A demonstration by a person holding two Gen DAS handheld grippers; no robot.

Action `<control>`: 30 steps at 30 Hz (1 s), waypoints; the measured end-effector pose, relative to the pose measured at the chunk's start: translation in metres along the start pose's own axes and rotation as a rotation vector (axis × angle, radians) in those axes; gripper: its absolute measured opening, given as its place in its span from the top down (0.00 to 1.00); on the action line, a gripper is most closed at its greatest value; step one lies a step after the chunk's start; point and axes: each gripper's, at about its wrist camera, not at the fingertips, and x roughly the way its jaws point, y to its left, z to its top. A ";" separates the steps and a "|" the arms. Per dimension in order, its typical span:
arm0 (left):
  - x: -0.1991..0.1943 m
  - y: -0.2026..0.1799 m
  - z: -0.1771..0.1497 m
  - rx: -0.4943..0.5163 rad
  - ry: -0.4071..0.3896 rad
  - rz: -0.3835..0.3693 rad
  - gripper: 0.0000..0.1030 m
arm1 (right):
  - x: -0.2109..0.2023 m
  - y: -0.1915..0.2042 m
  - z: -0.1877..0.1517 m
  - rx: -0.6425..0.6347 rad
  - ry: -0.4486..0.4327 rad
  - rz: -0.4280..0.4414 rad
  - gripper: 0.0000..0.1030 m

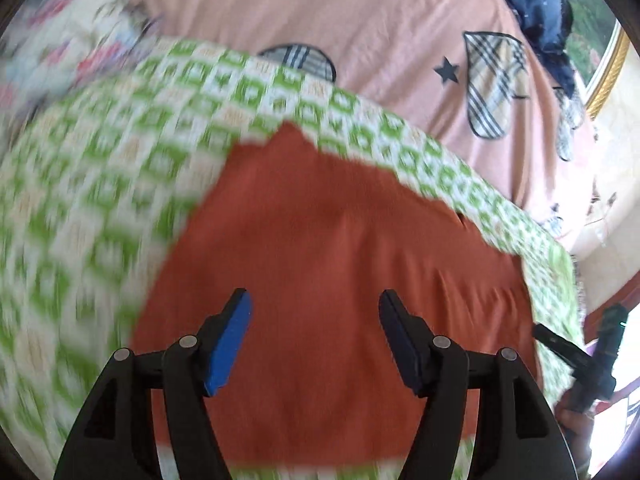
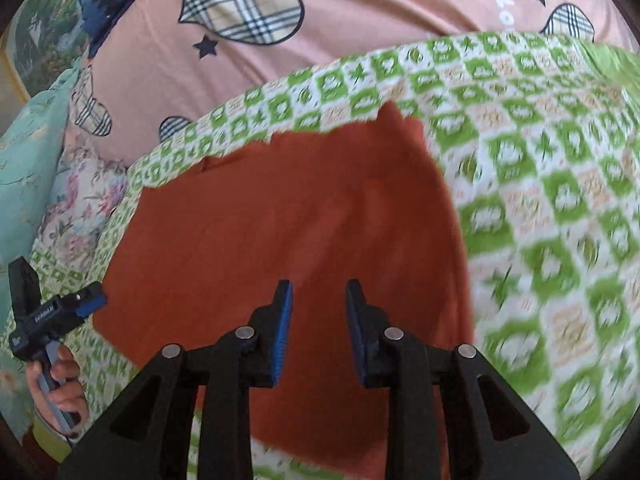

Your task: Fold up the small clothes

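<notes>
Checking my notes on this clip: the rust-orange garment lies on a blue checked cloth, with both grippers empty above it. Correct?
Not quite: the cloth under the rust-orange garment is green and white checked, not blue, as the right wrist view shows. Both grippers, left and right, are empty above it.

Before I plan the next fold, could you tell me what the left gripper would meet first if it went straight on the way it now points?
Most likely the orange-red garment: the left gripper, its jaws open and empty, points down at that cloth, which lies on the green checked cloth. How far off the fabric is, I cannot tell.

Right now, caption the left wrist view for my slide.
Left gripper open above rust-orange garment spread on green checked cloth.
</notes>
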 end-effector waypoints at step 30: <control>-0.017 0.064 -0.076 -0.385 -0.059 -0.058 0.30 | -0.038 0.018 -0.057 0.031 0.034 0.049 0.60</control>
